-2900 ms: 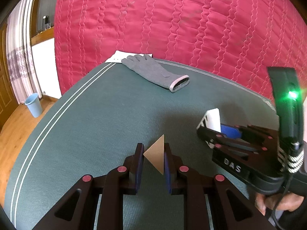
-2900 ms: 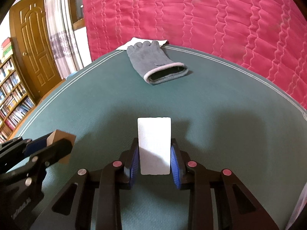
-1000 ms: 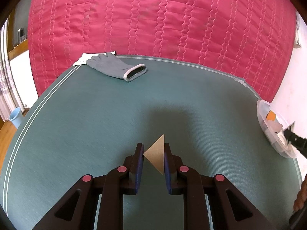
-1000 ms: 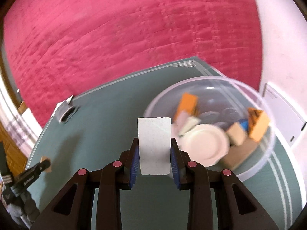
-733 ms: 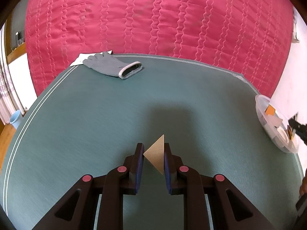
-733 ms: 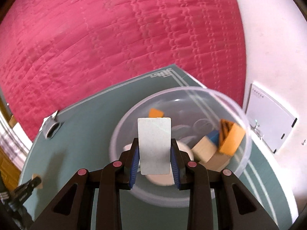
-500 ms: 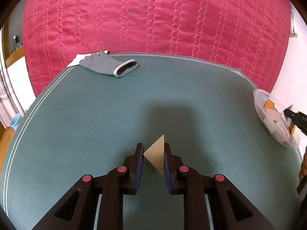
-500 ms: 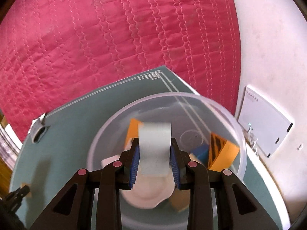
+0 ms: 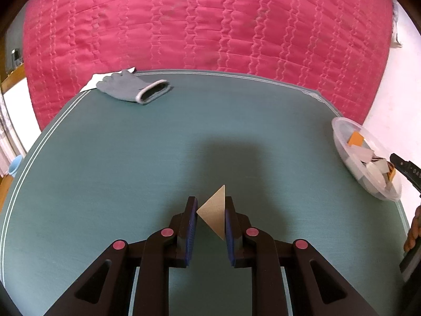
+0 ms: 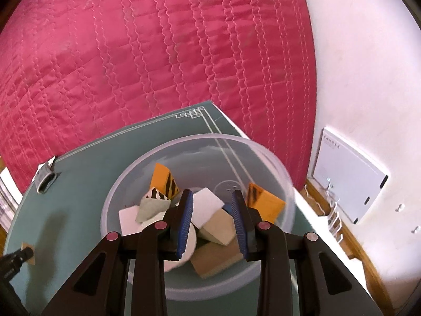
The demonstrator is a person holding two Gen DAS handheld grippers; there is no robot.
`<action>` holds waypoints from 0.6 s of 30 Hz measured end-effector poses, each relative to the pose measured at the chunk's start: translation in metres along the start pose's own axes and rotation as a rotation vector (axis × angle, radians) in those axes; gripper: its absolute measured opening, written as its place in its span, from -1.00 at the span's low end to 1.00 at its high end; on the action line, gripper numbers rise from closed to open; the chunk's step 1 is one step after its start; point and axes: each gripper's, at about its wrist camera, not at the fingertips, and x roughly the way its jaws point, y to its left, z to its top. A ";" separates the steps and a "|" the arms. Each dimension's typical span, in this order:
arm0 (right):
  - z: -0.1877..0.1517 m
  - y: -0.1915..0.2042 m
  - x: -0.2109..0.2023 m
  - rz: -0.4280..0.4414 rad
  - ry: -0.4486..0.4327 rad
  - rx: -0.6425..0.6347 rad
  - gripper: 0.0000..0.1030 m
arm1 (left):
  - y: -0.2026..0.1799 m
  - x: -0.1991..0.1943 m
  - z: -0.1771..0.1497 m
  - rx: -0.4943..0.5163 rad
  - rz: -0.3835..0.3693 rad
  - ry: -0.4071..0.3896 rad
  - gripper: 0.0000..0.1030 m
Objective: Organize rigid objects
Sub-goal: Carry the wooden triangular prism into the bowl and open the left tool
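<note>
Block: white slab point(image 10: 206, 205), plain, tilted, lying in clear bowl point(image 10: 276, 163) at table's point(image 9: 131, 158) right far corner among orange-striped and tan blocks | right gripper point(image 10: 211, 200): jaws apart over bowl, pinching nothing | left gripper point(image 9: 210, 210): pinching tan triangle point(image 9: 214, 212) above mid-table

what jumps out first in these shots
The quilted crimson bedspread fills the whole background behind the green table. At the table's far right corner sits a clear plastic bowl heaped with orange, white and tan blocks. Near the front, the left gripper pinches a tan triangular block, and a grey knit glove lies at the far left edge.
</note>
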 end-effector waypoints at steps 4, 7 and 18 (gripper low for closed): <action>-0.005 -0.004 -0.016 -0.014 -0.045 -0.025 -0.39 | -0.020 -0.001 0.002 0.028 -0.024 0.004 -0.60; -0.009 -0.006 -0.025 -0.029 -0.074 -0.041 -0.39 | -0.034 -0.001 0.005 0.053 -0.036 0.002 -0.60; -0.014 -0.024 -0.036 -0.043 -0.117 0.029 -0.38 | -0.099 0.004 0.024 0.152 -0.120 0.003 -0.60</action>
